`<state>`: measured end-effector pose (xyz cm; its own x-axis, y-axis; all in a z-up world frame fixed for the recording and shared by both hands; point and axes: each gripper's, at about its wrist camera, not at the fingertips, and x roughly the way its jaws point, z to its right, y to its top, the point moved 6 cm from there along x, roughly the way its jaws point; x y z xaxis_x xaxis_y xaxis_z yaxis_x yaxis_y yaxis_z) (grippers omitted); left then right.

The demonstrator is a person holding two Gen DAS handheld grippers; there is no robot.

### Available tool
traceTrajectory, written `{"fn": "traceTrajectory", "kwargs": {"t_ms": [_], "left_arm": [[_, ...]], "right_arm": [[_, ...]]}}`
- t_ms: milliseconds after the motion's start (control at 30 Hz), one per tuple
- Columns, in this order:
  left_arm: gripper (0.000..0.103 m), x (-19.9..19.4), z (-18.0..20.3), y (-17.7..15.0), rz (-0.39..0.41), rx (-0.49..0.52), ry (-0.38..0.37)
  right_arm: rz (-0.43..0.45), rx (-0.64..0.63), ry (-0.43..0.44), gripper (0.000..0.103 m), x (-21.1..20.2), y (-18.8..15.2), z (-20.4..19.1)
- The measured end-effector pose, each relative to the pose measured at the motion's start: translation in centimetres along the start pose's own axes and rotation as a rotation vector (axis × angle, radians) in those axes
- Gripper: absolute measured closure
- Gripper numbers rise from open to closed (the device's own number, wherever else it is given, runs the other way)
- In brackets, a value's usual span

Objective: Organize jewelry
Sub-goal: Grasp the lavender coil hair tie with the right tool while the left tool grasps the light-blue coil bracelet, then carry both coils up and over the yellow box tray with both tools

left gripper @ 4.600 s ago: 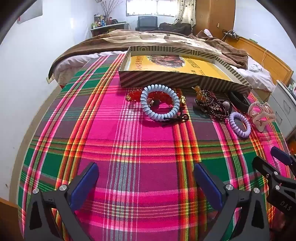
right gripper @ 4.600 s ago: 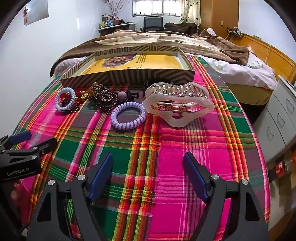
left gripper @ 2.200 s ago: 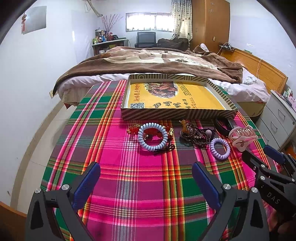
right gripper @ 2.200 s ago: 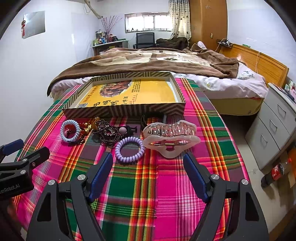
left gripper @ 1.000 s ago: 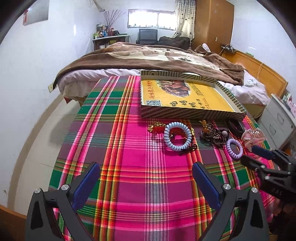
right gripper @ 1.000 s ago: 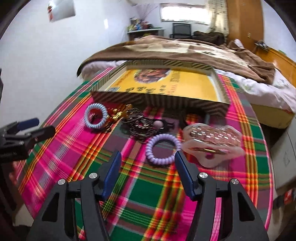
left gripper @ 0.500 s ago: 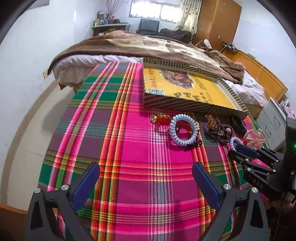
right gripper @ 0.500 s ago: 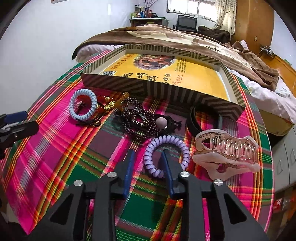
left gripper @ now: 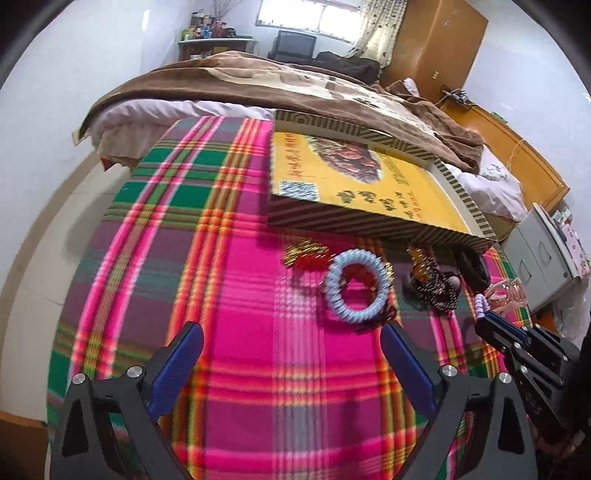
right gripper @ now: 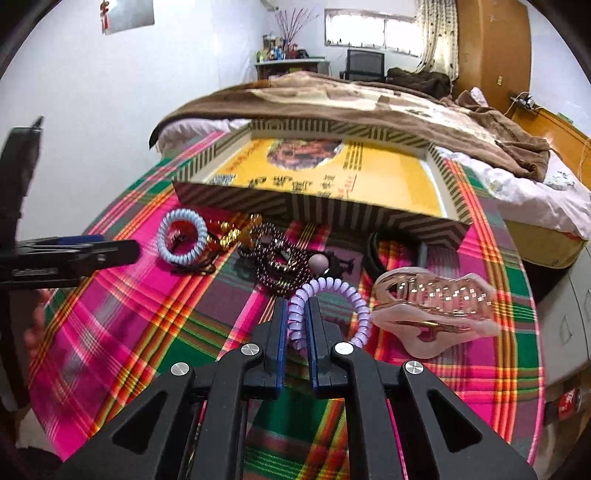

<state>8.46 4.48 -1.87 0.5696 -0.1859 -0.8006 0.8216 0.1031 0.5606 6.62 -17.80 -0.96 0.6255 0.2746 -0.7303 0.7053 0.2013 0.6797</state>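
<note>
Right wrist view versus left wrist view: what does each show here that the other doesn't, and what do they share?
Only the right wrist view shows the right gripper with jaws pinched on the purple coil hair tie, plus the whole pink claw clip.

Only the left wrist view shows the left gripper with jaws wide apart over bare plaid cloth, holding nothing.

Both show the blue coil hair tie, the dark bead necklace and the yellow striped box.

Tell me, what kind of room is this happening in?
Most likely a bedroom in a home: a bed with a brown blanket sits behind the plaid-covered table, and a wooden wardrobe stands by the curtained window.
</note>
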Motion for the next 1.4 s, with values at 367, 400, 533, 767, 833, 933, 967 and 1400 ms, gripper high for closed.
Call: {"fn": "traceTrajectory", "kwargs": {"t_ms": [367, 400, 533, 767, 833, 933, 967, 1400], "left_arm": [[0.025, 3.2, 0.9, 1.6, -0.022, 0.016, 0.046], [0.025, 3.4, 0.9, 1.6, -0.025, 0.021, 0.050], [0.036, 3.9, 1.1, 1.7, -0.028, 0.034, 0.087], [0.058, 4.0, 1.5, 1.9, -0.029, 0.039, 0.071], [0.064, 4.0, 1.7, 1.9, -0.027, 0.046, 0.067], [0.076, 3.9, 2.1, 1.8, -0.030, 0.046, 0.044], [0.081, 3.9, 2.2, 1.8, -0.029, 0.050, 0.042], [0.093, 1.7, 2.8, 1.7, 0.003, 0.044, 0.001]], "right_arm": [[0.063, 0.000, 0.011, 0.093, -2.0, 0.9, -0.3], [0.064, 0.003, 0.011, 0.093, -1.9, 0.9, -0.3], [0.068, 0.007, 0.013, 0.093, -2.0, 0.8, -0.2], [0.067, 0.021, 0.015, 0.093, -2.0, 0.6, 0.2], [0.066, 0.024, 0.014, 0.093, -2.0, 0.6, 0.3], [0.067, 0.027, 0.013, 0.093, -2.0, 0.5, 0.4], [0.068, 0.026, 0.013, 0.093, -2.1, 0.5, 0.4], [0.076, 0.032, 0.010, 0.093, -2.4, 0.6, 0.7]]}}
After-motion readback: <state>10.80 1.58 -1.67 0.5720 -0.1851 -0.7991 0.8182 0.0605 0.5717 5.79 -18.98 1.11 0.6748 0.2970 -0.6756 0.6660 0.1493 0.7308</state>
